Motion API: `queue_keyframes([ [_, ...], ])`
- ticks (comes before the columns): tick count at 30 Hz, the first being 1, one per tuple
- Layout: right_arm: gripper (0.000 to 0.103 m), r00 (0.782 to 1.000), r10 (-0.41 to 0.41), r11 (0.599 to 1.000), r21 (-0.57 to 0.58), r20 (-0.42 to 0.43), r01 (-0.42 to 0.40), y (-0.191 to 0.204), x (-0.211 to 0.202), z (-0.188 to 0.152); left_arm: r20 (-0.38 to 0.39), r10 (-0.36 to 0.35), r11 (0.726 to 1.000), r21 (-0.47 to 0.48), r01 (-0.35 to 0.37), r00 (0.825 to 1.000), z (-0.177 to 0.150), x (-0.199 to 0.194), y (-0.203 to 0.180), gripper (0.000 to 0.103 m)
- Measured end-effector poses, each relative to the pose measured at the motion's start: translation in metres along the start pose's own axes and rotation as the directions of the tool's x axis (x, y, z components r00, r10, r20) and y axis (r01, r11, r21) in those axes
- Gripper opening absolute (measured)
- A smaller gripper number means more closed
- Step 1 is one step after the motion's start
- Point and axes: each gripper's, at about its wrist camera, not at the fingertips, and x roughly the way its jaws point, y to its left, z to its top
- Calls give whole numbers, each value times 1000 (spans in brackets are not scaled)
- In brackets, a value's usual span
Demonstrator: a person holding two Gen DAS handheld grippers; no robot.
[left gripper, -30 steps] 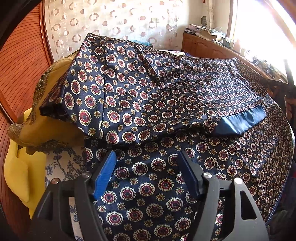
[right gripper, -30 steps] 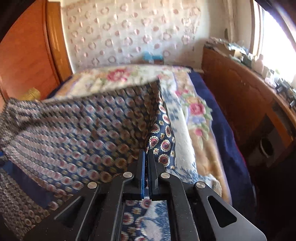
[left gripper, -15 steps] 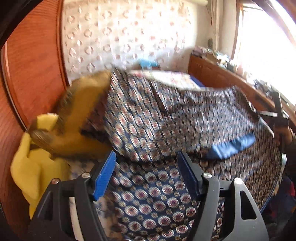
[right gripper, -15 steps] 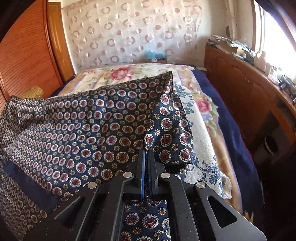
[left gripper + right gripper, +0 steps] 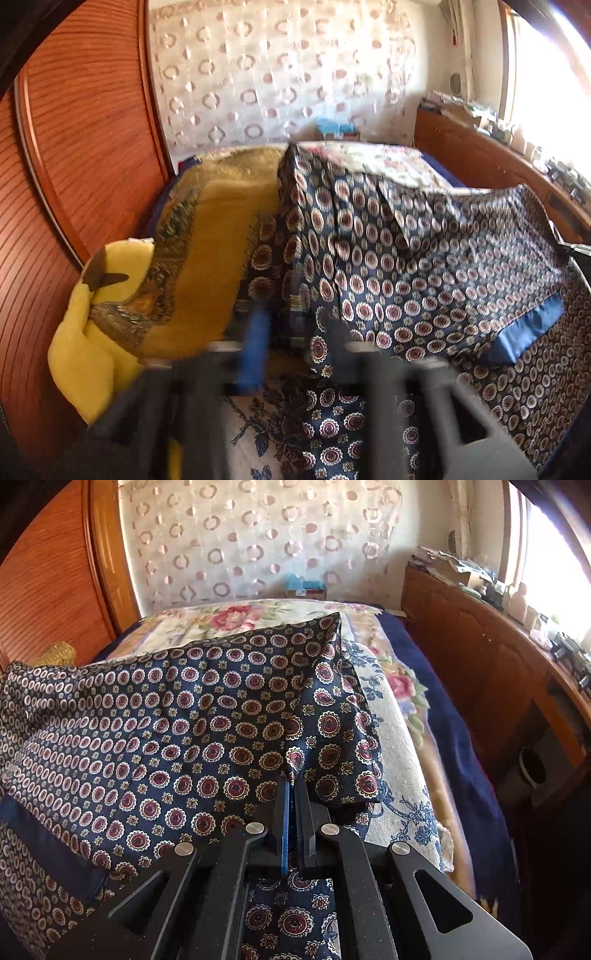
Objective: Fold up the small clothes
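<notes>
The navy garment (image 5: 192,716) lay spread on the bed (image 5: 399,716), one fold apparently made: an upper layer with a plain blue hem (image 5: 524,332) covered the near part. The right gripper (image 5: 294,794) was clamped on the fold's right edge. The left gripper (image 5: 295,332) was too blurred to tell its opening. More folds seemed left.

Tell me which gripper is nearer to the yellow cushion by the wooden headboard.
Left. The left gripper sits just beside the yellow cushion, blurred. The right gripper is clamped on the patterned navy cloth, across the bed.
</notes>
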Motion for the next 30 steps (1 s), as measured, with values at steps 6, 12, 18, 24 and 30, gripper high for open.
queue_keyframes([
  [6,0,999,34,999,-2,40,-34,-3,-13,-3,69,-87,996,6,87,994,0,-34,-11,0],
  [12,0,990,75,997,10,120,-77,-15,-55,8,135,-201,979,-5,204,970,13,-80,-21,0],
  [18,0,973,114,993,7,203,-118,-27,-106,24,153,-249,968,-5,252,956,4,-102,-28,0],
  [24,0,971,130,991,-32,200,-127,-22,-124,10,148,-257,964,-36,265,955,-18,-107,-21,0],
  [30,0,976,133,991,-45,172,-127,-25,-124,-12,76,-243,962,-109,250,967,-58,-96,-1,0],
])
